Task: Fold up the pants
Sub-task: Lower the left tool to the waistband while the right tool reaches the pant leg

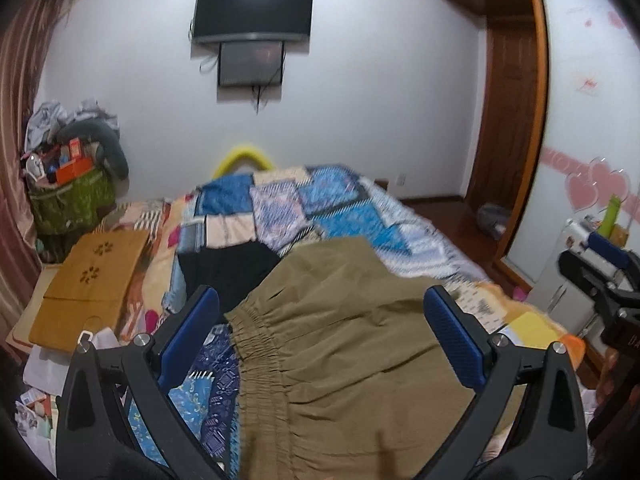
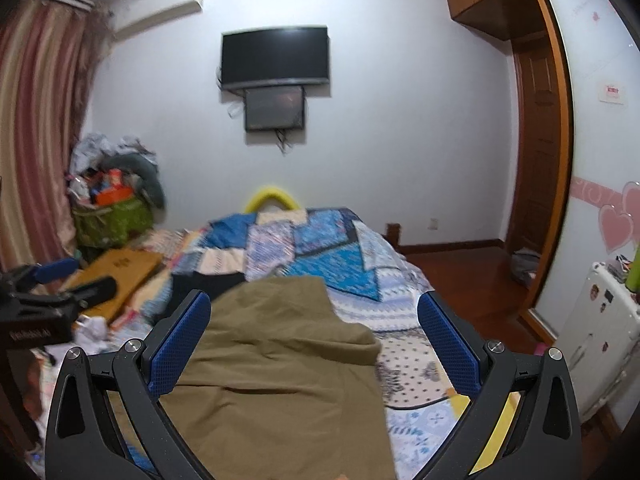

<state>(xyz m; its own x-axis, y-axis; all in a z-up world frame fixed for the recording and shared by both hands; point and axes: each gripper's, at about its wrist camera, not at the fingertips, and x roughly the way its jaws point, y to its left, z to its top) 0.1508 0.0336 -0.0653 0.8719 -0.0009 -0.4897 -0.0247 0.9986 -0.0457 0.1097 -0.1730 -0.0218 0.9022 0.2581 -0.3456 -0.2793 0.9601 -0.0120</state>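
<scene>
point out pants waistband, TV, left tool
waistband (image 1: pixel 256 344): left wrist view, on the gathered elastic edge.
TV (image 2: pixel 276 56): right wrist view, middle of the dark screen.
left tool (image 1: pixel 322 340): left wrist view, midway between its open blue fingertips.

My right tool (image 2: pixel 314 344) is hovering wide apart over the olive pants (image 2: pixel 276 368), which are lying on the quilted bed (image 2: pixel 400 312).

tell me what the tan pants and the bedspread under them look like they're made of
Tan pants: a thin, matte woven cloth, probably cotton or a blend; it creases softly and gathers tightly at the elastic waistband.
Bedspread: printed patchwork fabric, seemingly cotton, with seamed blue, white and peach blocks; whether it is padded is unclear.
</scene>
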